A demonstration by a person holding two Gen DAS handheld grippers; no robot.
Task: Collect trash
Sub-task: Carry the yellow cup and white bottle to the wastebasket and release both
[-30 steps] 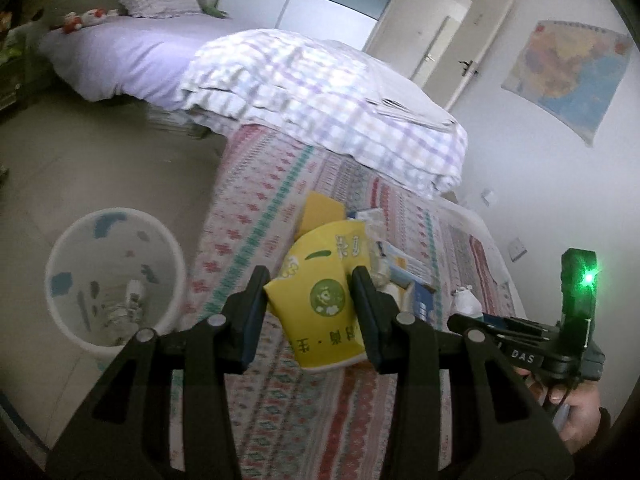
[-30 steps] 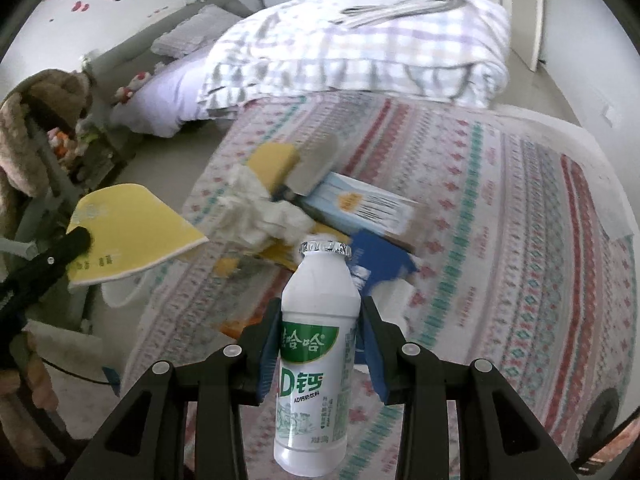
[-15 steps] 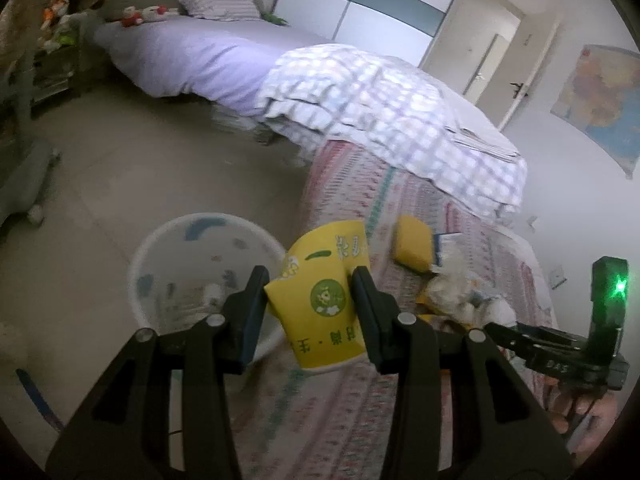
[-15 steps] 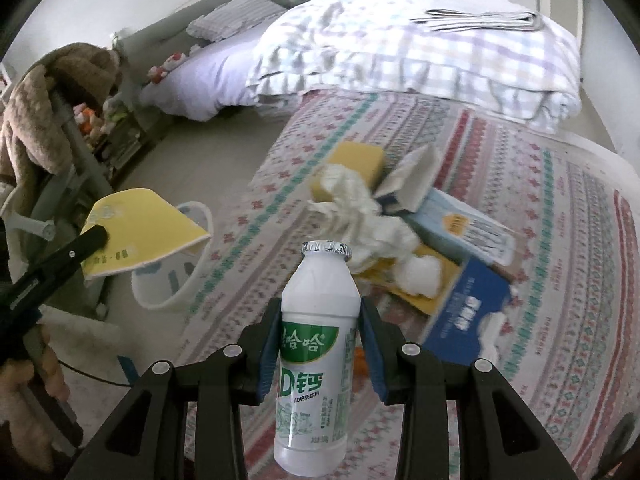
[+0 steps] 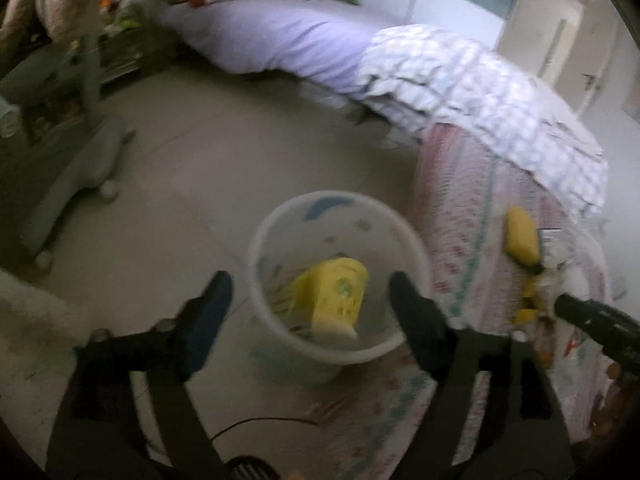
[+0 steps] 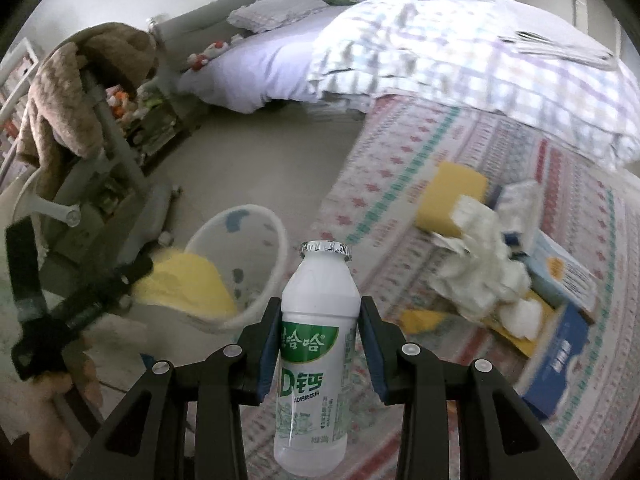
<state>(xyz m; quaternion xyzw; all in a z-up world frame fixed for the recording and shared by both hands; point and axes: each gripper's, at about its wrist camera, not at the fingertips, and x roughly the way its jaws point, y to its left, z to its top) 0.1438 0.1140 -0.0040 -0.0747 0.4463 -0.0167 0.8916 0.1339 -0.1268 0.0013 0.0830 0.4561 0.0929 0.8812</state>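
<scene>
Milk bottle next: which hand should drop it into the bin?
Right. The right gripper is shut on the milk bottle, with the bin close ahead to its left. The left gripper holds nothing, its jaws opening over the bin; the yellow cup looks to be inside.

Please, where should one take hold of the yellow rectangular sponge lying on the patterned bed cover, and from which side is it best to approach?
Grip the yellow rectangular sponge across its two long side faces, coming down from above. It lies flat on the patterned bed cover with its broad top face up. Its near and left edges look free, while the crumpled white tissue crowds its right side, so approaching from the right is likely harder.
</scene>
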